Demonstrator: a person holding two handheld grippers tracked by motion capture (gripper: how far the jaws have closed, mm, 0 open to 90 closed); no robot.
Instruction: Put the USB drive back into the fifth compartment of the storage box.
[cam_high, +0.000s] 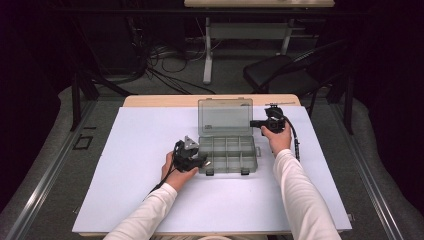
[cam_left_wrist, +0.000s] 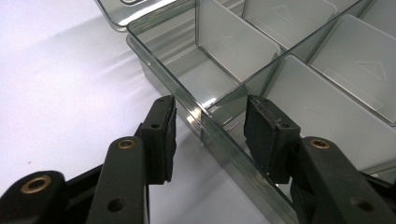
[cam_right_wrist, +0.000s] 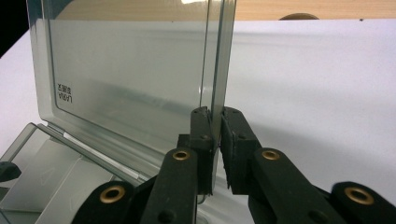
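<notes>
While both forearms in white sleeves come in from the bottom of the high view, each hand sits at one side of the clear organizer box (cam_high: 228, 154). Left hand (cam_high: 175, 172) rests low on the counter (cam_high: 140, 150) at the box's front-left corner, w/ the left claw (cam_high: 200, 162) pointing right into the box wall. Left gripper view: its jaws stand partly open, astride the box's side wall (cam_left_wrist: 205, 126), one pad outside on the counter side, other pad inside a compartment; small gaps show btw pads & wall, so no squeeze visible. Right hand (cam_high: 276, 139) is raised a bit farther back at the box's right, wrist bent, right claw (cam_high: 253, 123) pointing left at the upright lid (cam_high: 224, 116). Right gripper view: jaws nearly together, pinched on the lid's right edge (cam_right_wrist: 215, 93), pads touching both faces; lid stands about vertical, hinged at the box's rear. Cable trails from the right claw down past the wrist.

Box sits approx. mid-counter, toward the far edge, its compartments look bare. Counter is covered by a white sheet, wood edge showing at the far side. Room beyond is dark: grey carpet, a tangle of cables (cam_high: 165, 62), a white desk leg (cam_high: 208, 50), a black chair (cam_high: 280, 70) at right rear
</notes>
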